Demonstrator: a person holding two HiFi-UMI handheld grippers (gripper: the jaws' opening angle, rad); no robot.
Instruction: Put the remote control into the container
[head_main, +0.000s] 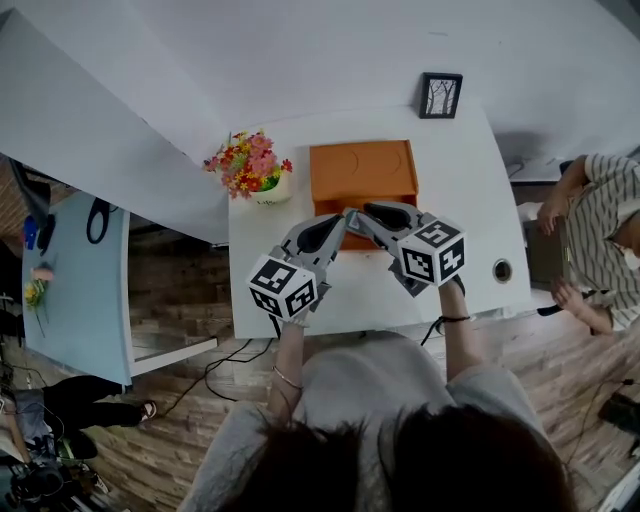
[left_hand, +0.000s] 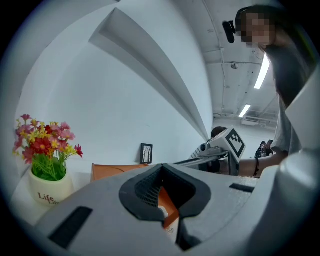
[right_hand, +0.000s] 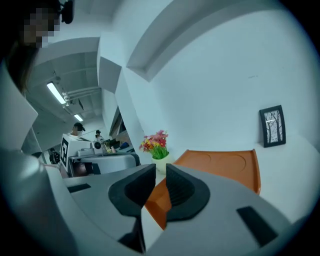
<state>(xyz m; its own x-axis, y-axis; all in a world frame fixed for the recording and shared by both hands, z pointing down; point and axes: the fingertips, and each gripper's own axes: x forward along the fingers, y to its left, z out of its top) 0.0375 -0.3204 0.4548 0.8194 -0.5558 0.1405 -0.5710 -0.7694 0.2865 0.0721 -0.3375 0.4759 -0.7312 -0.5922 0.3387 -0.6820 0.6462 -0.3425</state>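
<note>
Below the person's hair (head_main: 400, 465), the left gripper (left_hand: 161, 169), tips together, and the right gripper (right_hand: 159, 172), jaws a slit apart, both empty, hover over the orange container (head_main: 362, 168); no remote control shows, so it probably lies inside already. The next move, I judge, is only to pull clear.

Both arms reach forward, with the left forearm (head_main: 288, 352) and right forearm (head_main: 460, 338) roughly parallel. Each hand is hidden under its gripper's marker cube. The left gripper (head_main: 338, 222) and right gripper (head_main: 356, 216) angle inward, and their tips nearly meet over the near edge of the orange container (head_main: 362, 165). Both point close to level. The left jaws meet at the tips with nothing between them. The right jaws stand a narrow slit apart, also empty.
</note>
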